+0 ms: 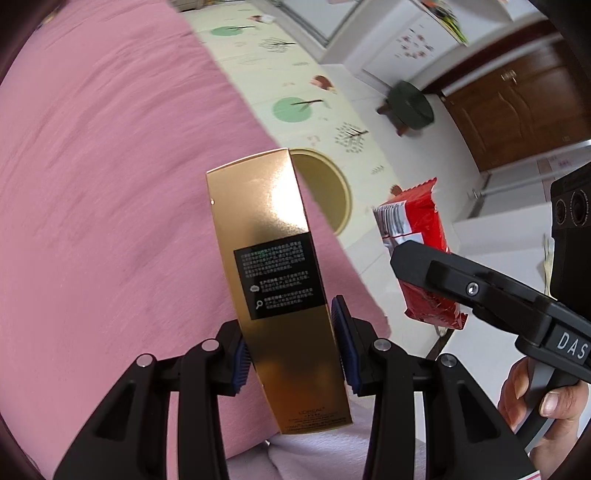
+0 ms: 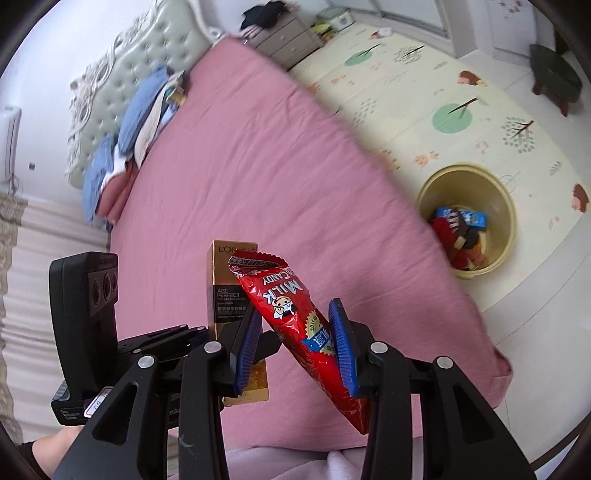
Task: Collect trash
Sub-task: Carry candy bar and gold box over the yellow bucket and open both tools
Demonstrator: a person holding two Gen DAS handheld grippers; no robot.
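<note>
My left gripper (image 1: 293, 349) is shut on a tall gold L'Oreal box (image 1: 269, 266), held above the pink bed (image 1: 92, 184). My right gripper (image 2: 295, 343) is shut on a red milk candy bag (image 2: 295, 314); the bag also shows in the left wrist view (image 1: 417, 236), to the right of the box. The gold box (image 2: 227, 280) shows in the right wrist view just left of the bag. A yellow trash bin (image 2: 506, 206) stands on the floor mat beside the bed with several wrappers inside; its rim shows behind the box in the left wrist view (image 1: 341, 188).
A patterned play mat (image 2: 424, 92) covers the floor beside the bed. A dark green stool (image 1: 410, 103) stands near a brown door (image 1: 517, 103). Blue pillows (image 2: 136, 110) lie at the headboard, and a grey nightstand (image 2: 288, 33) stands beyond.
</note>
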